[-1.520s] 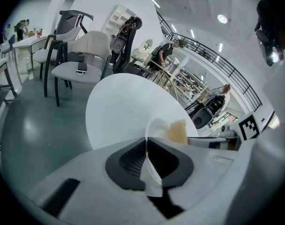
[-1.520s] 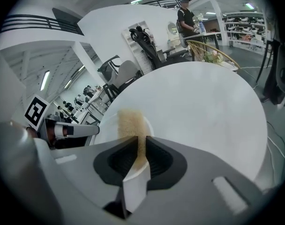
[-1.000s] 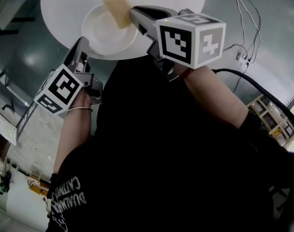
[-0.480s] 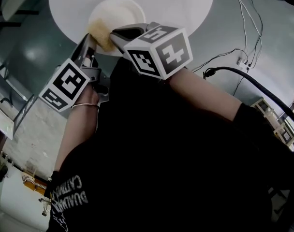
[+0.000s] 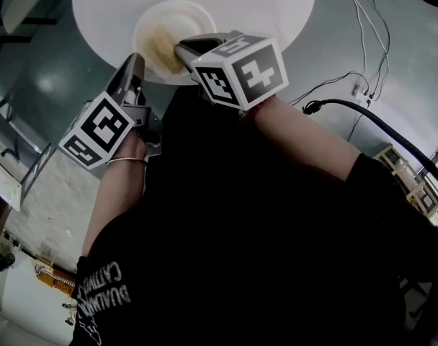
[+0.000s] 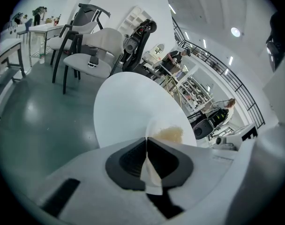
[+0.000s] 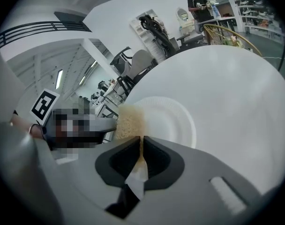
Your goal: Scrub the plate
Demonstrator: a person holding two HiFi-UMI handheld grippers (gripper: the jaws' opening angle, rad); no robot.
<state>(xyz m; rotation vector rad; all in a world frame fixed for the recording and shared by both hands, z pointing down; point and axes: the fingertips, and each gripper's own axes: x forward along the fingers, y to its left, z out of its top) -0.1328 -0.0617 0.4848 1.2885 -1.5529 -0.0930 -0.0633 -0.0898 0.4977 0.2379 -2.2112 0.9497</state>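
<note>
Right gripper (image 7: 142,142), jaws clamped on sponge (image 7: 128,121), swept across plate (image 5: 194,16); left gripper (image 5: 136,62) clamps it

Cool, even light is thrown down from ceiling lamps (image 6: 235,32). The white desk (image 5: 276,6) is blown out, and the plate (image 5: 197,16) is barely separated from it. Both gripper views are bent by fisheye distortion and darkened at the corners.

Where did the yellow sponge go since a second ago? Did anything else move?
The right tongs swept the sponge from the plate's far edge down and left, onto its near left part, close to the left tongs. Nothing was grabbed or dropped. The left tongs still pinch the plate's rim, the right tongs still hold the sponge, and the plate stays on the table.
</note>
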